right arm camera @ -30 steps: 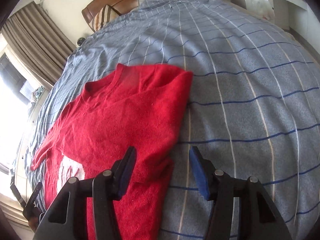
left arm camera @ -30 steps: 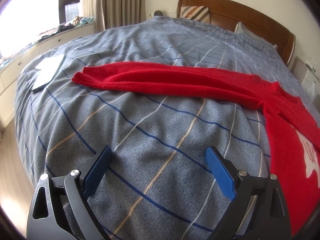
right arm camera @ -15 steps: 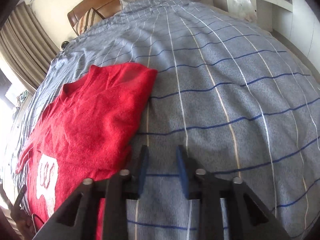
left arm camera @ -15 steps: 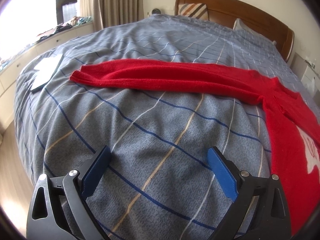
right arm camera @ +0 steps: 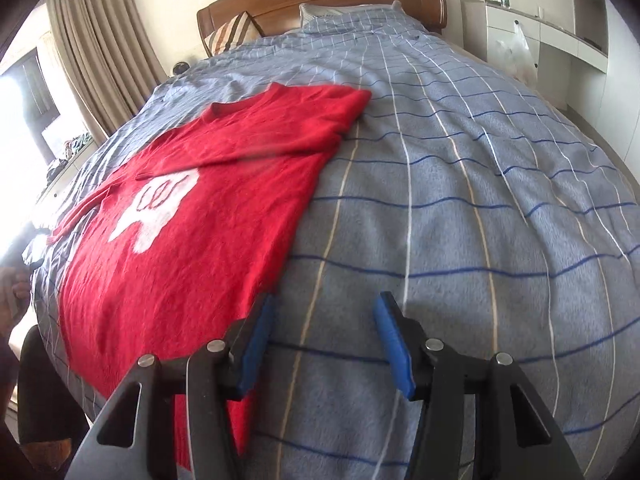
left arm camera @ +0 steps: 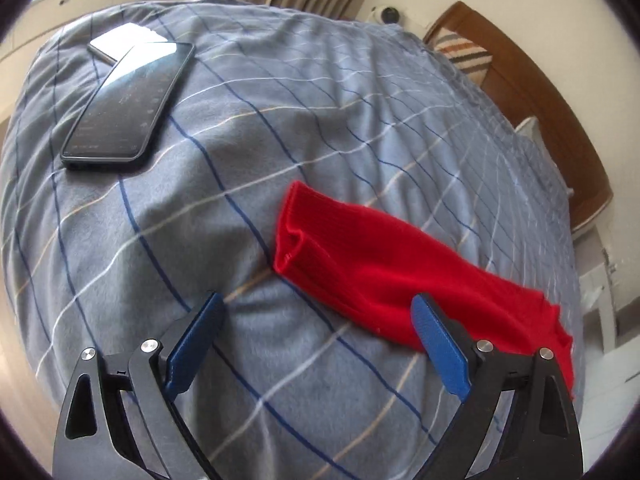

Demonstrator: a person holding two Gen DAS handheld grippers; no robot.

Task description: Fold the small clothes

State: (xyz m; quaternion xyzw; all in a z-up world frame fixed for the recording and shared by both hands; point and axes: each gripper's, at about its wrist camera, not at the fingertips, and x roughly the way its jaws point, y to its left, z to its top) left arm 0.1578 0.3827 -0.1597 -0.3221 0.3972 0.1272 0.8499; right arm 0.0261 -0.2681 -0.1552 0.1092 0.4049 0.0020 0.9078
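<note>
While the red sweater (right arm camera: pixel 192 216) lay near the bed's (right arm camera: pixel 480 184) left edge, both grippers (left arm camera: pixel 316 340) (right arm camera: pixel 324 340) hovered spread, holding nothing.

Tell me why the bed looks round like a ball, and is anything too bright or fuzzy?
Both wrist views use fisheye lenses, so the striped bedspread bulges and the corners go black. In the left wrist view the phone screen shows glare. In the right wrist view the window is washed out white, and the red sweater looks slightly smeared.

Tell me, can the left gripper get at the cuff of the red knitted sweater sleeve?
Probably yes: the left gripper is open, and the red knitted sleeve cuff lies just ahead on the grey checked bedspread, uncovered.
</note>
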